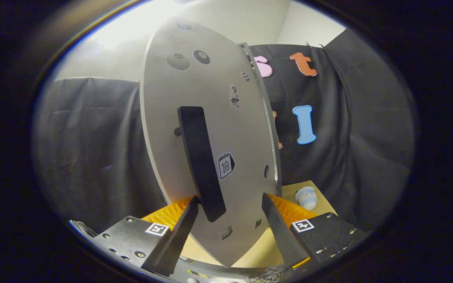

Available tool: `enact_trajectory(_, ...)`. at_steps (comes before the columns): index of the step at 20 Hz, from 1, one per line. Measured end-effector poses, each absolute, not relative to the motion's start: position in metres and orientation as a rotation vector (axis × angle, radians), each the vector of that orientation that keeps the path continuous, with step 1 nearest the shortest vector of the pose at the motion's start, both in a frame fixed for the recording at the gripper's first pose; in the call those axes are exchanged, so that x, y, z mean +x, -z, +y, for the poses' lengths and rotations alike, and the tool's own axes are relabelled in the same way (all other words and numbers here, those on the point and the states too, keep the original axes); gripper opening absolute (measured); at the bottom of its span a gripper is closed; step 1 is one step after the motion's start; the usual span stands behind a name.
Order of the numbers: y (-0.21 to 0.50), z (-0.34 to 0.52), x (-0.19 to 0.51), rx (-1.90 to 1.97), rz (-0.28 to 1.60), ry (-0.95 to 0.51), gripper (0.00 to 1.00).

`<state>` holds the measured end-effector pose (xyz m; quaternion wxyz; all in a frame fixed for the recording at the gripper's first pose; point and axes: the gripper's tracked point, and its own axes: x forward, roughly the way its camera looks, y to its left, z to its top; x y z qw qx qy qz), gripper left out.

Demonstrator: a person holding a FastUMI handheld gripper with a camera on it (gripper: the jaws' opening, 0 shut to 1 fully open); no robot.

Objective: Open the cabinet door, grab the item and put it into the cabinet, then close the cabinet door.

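Tongs point(230, 204) were spread wide, gripping nothing, astride the black handle point(201, 165) of the swung-out cabinet door point(163, 129); soft toy point(306, 197) was noted beyond them on the worktop point(323, 204).

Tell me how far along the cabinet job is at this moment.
Early, by the look of it. The gripper is open, its fingers straddling the black handle on the grey door, not pressing on it. The door looks swung partly out, so opening seems in hand. The small pale item lies on the table beyond the door, not yet grabbed. Putting it in and closing remain.
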<state>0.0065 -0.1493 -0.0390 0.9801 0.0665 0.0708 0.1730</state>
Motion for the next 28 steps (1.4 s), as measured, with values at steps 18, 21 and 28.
enact_trajectory(18, 0.044, 0.028, 0.133, -0.044, 0.074, -0.276, 1.00)
enact_trajectory(21, 0.046, 0.043, 0.148, -0.050, 0.070, -0.237, 1.00)
enact_trajectory(28, 0.050, 0.053, 0.183, -0.021, 0.055, -0.159, 1.00)
